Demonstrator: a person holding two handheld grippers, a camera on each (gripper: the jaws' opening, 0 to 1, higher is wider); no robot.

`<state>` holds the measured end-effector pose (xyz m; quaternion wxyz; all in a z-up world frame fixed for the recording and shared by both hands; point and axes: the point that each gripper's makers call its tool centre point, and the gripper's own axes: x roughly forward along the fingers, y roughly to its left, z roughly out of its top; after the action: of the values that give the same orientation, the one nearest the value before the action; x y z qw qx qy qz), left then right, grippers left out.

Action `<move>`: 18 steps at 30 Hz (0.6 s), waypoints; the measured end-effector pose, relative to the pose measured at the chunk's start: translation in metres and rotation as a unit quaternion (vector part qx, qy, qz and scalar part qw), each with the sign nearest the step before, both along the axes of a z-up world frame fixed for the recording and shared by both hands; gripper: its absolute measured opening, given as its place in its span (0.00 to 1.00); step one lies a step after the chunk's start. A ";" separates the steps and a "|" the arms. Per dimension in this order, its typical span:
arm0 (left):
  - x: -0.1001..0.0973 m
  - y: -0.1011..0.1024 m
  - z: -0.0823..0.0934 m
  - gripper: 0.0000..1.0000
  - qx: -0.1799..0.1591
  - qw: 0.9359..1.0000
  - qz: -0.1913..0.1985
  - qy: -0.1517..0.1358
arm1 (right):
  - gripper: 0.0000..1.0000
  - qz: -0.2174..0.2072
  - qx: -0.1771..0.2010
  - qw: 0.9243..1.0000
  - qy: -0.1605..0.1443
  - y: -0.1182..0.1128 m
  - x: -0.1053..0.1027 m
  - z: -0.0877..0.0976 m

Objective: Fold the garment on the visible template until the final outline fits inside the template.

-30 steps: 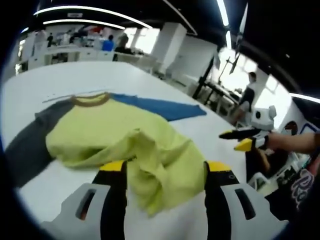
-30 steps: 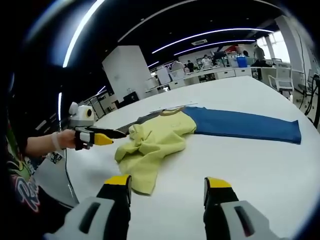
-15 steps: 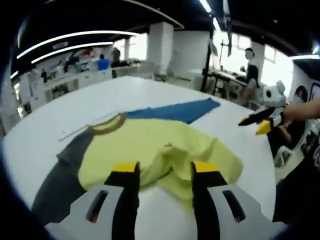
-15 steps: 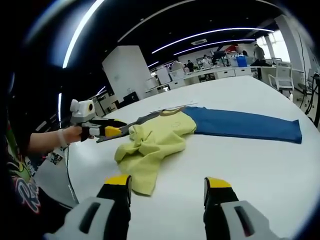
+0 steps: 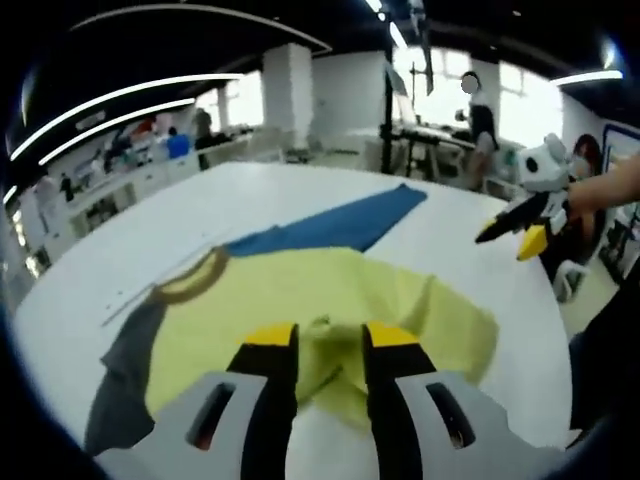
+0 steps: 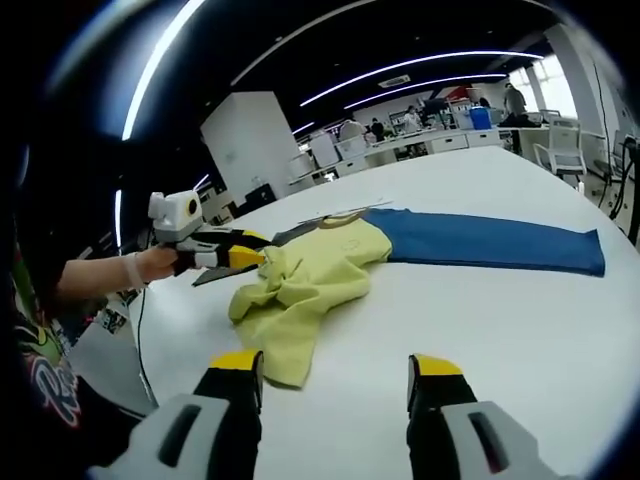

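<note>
My left gripper's (image 5: 330, 350) fingers (image 5: 272, 345) are nearly together, pinching a bunched ridge of the yellow shirt (image 5: 400, 310) between them at 6 o'clock in the left gripper view. My right gripper's (image 6: 333, 375) fingers (image 6: 237, 368) stand wide apart and hold nothing, hovering over bare surface (image 6: 500, 330) just short of the shirt's near hem.

The white surface carries everything. In the right gripper view the shirt (image 6: 300, 290) lies crumpled at centre, its yellow body heaped toward 8 o'clock. The blue sleeve (image 6: 490, 245) lies flat and stretched out toward 3 o'clock. The grey sleeve (image 5: 125, 375) runs toward 8 o'clock in the left gripper view, and the brown collar (image 5: 195, 280) sits at 10 o'clock from my fingers.

A thin pale line (image 5: 150, 285) lies on the surface beside the collar; I cannot tell what it is.

My right gripper shows at 3 o'clock in the left gripper view, held clear of the cloth.
</note>
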<state>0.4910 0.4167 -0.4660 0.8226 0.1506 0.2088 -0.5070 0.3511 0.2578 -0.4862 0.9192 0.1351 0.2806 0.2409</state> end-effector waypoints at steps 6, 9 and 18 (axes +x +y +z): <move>0.001 -0.002 -0.008 0.17 0.008 1.000 -0.005 0.008 | 0.57 -0.009 0.008 1.000 0.000 -0.005 0.001 0.000; -0.001 -0.001 -0.011 0.15 0.013 1.000 -0.008 0.012 | 0.56 -0.014 0.009 1.000 0.000 -0.005 0.002 0.001; -0.002 0.004 -0.016 0.03 0.016 1.000 -0.003 0.023 | 0.55 -0.011 0.011 1.000 -0.002 -0.001 0.004 0.000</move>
<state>0.4889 0.4205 -0.4815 0.8138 0.1529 0.2352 -0.5089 0.3553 0.2568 -0.4859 0.9209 0.1478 0.2746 0.2339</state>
